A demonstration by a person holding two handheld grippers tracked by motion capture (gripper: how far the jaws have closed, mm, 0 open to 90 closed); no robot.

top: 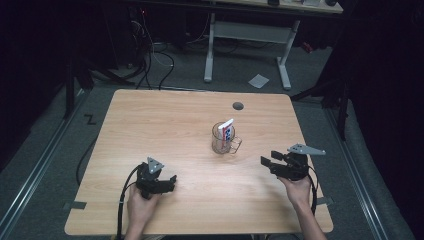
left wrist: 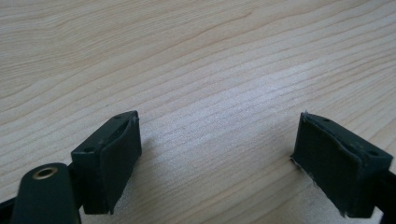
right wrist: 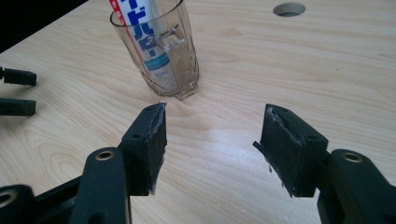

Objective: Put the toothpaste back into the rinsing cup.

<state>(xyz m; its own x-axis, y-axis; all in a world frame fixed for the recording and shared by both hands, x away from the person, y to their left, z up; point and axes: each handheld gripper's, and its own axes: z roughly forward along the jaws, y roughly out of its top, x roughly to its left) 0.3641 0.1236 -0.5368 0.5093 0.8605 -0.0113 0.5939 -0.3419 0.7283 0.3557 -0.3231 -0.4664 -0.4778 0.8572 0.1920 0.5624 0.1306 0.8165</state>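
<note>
**A:** So the right gripper (right wrist: 212, 147) has its jaws spread wide with nothing between them, just bare table (right wrist: 299, 65). The left gripper (left wrist: 217, 161) is the same deal, gaping over wood grain at the near left.

**B:** And the mug?

**A:** The clear mug (right wrist: 159, 51) stands upright near the middle of the table, just past the right gripper's jaws and not touching them. A toothpaste tube (top: 227, 129) leans inside it, top poking out over the rim. There's a round cable hole (top: 238, 106) farther back.
</note>
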